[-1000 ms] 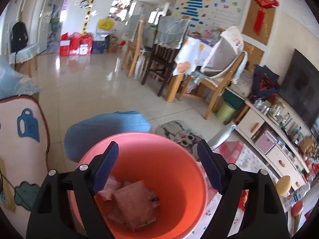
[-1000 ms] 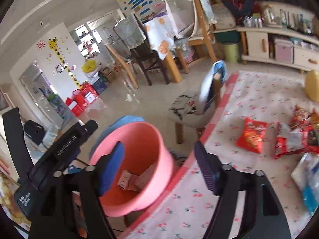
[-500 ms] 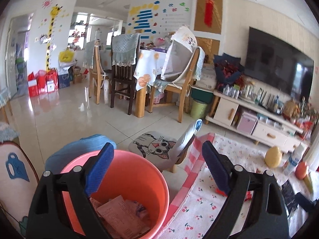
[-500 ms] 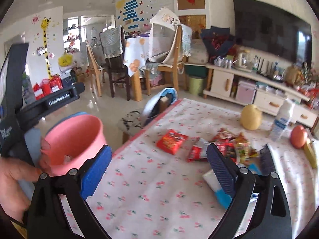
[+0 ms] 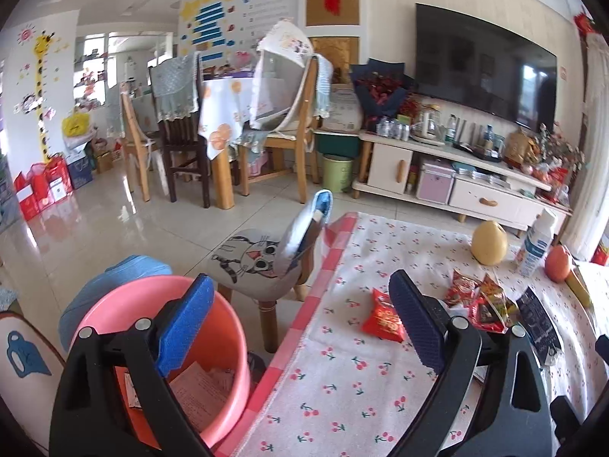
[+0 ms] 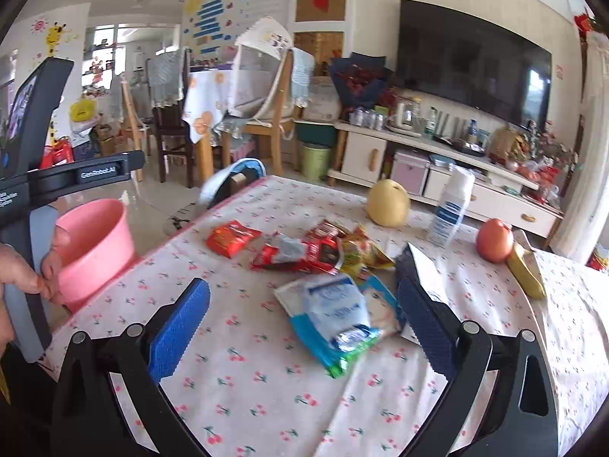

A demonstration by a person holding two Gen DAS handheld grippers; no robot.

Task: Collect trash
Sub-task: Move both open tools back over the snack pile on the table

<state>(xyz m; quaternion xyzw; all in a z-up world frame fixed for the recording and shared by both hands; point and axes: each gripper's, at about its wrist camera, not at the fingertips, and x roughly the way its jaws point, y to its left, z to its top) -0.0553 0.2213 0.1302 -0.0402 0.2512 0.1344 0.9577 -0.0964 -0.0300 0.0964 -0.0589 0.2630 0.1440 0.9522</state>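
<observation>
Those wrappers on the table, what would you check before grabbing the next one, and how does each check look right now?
1. Right gripper open and empty: ok, jaws stand wide apart with nothing between them.
2. Left gripper open and empty: ok.
3. Trash within easy approach: ok, the blue and white packet lies just ahead of the right gripper.
4. Pink bucket ready with room: ok, it sits beside the table edge, holding only some paper at the bottom.
5. Fruit and white bottle kept apart from the trash: ok, they stand behind the wrappers.
6. Whether the packets are truly empty: cannot tell.
</observation>
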